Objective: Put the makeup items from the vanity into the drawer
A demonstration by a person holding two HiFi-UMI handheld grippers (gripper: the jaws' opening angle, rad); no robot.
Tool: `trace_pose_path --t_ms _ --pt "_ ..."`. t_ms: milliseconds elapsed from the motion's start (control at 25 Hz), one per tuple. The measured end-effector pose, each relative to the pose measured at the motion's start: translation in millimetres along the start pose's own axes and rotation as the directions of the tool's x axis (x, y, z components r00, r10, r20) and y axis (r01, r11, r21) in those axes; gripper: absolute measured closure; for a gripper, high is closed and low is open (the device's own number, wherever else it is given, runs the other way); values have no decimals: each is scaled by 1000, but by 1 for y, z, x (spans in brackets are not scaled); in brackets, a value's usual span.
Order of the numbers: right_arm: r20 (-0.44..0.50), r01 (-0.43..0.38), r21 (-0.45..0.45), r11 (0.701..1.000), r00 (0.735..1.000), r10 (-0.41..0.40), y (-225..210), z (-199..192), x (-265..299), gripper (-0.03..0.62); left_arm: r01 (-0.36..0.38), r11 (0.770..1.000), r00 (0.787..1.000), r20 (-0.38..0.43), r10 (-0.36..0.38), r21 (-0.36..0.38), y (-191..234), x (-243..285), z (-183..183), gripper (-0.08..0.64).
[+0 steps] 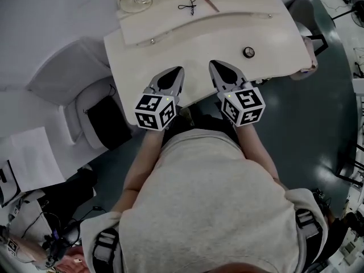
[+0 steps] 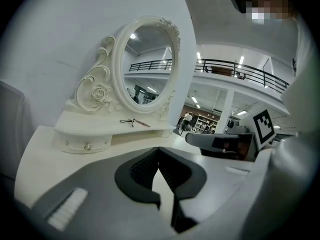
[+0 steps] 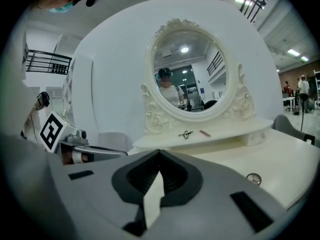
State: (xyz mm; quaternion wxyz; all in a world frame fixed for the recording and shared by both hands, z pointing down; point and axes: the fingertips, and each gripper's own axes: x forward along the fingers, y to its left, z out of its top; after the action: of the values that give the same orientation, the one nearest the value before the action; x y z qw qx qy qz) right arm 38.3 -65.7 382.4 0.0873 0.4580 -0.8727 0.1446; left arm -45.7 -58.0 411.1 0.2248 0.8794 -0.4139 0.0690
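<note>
On the white vanity's raised shelf (image 1: 239,5) lie a black scissor-like lash curler (image 1: 189,6) and a thin pink stick (image 1: 210,3). A small round compact (image 1: 248,52) sits on the tabletop at the right. The shelf's drawers show small knobs (image 1: 152,40). My left gripper (image 1: 181,70) and right gripper (image 1: 211,64) hover side by side over the near edge of the tabletop, both shut and empty, well short of the items. The curler (image 2: 129,121) shows far ahead in the left gripper view. In the right gripper view I see the curler (image 3: 186,134), the stick (image 3: 204,133) and the compact (image 3: 253,178).
An oval mirror (image 2: 147,66) in an ornate frame rises behind the shelf. A white chair with a black bag (image 1: 105,118) stands left of the vanity, and a grey chair (image 1: 301,7) at its right end. Dark floor lies to the right.
</note>
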Motion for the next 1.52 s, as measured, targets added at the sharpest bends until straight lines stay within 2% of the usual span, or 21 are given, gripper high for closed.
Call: trace_pose_path --t_ms 200,440,800,1520 --pt "-4 54 -4 999 999 -54 -3 3 9 600 51 999 998 -20 -51 -9 7 10 2 551" --pt "-5 94 10 996 996 -94 -17 1 4 600 79 997 997 -27 -79 -12 5 19 1 549" --pt "-23 101 34 994 995 -100 -41 2 4 600 81 997 994 -65 -82 -19 3 42 1 551" --pt "-118 192 73 979 976 -183 -148 -24 -23 598 99 995 982 -159 -102 -26 -33 120 -11 551"
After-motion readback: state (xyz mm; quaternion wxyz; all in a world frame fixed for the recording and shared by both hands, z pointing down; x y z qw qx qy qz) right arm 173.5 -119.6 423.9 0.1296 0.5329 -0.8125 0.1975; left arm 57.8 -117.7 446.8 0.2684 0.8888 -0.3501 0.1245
